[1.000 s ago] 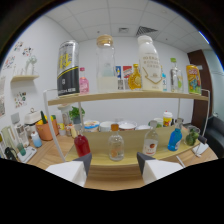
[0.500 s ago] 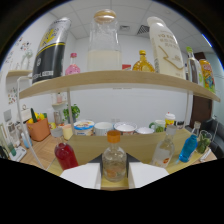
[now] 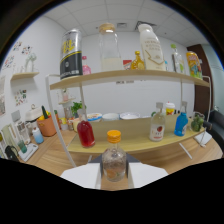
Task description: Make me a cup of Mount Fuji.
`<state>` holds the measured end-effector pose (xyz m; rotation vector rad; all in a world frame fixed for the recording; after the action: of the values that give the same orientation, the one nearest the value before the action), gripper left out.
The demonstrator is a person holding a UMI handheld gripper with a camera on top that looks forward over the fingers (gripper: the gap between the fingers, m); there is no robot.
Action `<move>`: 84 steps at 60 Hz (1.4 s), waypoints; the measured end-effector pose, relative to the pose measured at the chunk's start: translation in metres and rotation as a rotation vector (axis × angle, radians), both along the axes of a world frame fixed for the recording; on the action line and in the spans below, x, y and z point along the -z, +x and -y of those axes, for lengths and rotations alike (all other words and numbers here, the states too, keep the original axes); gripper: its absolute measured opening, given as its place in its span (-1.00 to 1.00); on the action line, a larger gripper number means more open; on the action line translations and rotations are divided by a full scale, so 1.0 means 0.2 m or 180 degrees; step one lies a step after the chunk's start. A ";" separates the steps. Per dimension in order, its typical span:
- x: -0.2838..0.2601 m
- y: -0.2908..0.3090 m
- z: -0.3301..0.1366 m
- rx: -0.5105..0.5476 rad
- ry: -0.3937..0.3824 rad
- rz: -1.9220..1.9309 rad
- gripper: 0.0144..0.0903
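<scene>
Hand-held gripper [image 3: 114, 176] level, astride bottle [image 3: 114, 162]

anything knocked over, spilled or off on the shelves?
Nothing stands out. The orange-capped bottle stands upright between the gripper fingers, with gaps at either side as far as I can tell. The red bottle, clear bottle and blue bottle stand upright on the lower shelf. No spill shows.

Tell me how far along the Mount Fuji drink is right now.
Early stage. Nothing looks poured or mixed yet. In hand: the small orange-capped bottle stands between the tool's fingers; I can't tell whether they press on it. Left: the red bottle, blue bottle and the rest stand on the lower shelf.
</scene>
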<state>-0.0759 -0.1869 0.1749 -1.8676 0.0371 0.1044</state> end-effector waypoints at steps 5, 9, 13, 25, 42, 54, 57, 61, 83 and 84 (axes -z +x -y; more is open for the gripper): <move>0.13 0.00 0.07 0.0019 -0.0213 -0.0272 -0.45; 0.21 -0.02 0.12 0.0054 -0.0321 -0.0626 -0.45; 0.26 -0.03 0.13 0.0111 -0.0432 -0.1196 -0.45; 0.25 0.05 0.11 0.0409 -0.0453 -0.2873 -0.45; 0.27 0.12 0.08 0.0707 -0.0372 -0.4550 -0.45; 0.24 0.13 0.07 0.0752 -0.0312 -0.5204 -0.45; 0.23 0.13 0.08 0.0738 -0.0309 -0.5298 -0.46; 0.23 0.13 0.08 0.0748 -0.0293 -0.5350 -0.45; -0.01 0.10 0.12 0.0520 -0.0003 -0.3006 -0.45; -0.04 0.09 0.12 0.0515 0.0049 -0.2815 -0.44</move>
<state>-0.0569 -0.2109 0.1822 -1.6629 0.7867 0.8035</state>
